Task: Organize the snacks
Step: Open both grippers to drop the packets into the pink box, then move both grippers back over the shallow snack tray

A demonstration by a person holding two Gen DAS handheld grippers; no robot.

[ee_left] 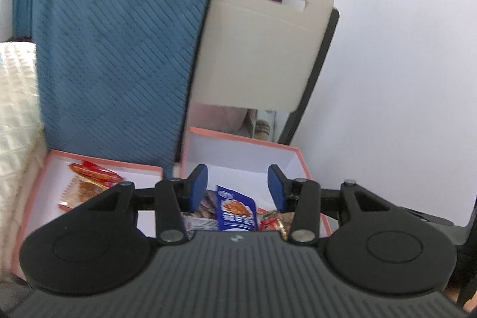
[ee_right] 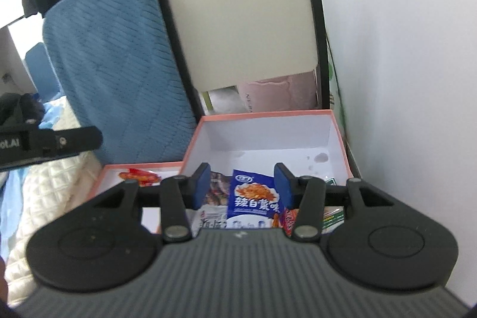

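Right wrist view: right gripper [ee_right: 241, 187] gapes empty above the blue packet [ee_right: 253, 197]; left gripper [ee_left: 237, 189] likewise; a descent off-centre risks snagging neighbouring packets in the box [ee_right: 338, 136].

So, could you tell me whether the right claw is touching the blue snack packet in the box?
Apart. In the right wrist view the right claw is open above the box, with the blue snack packet lying below, clear of both pads.

Blue cushion [ee_left: 119, 49] beside cream chair [ee_left: 262, 49] (white wall [ee_left: 402, 49]).
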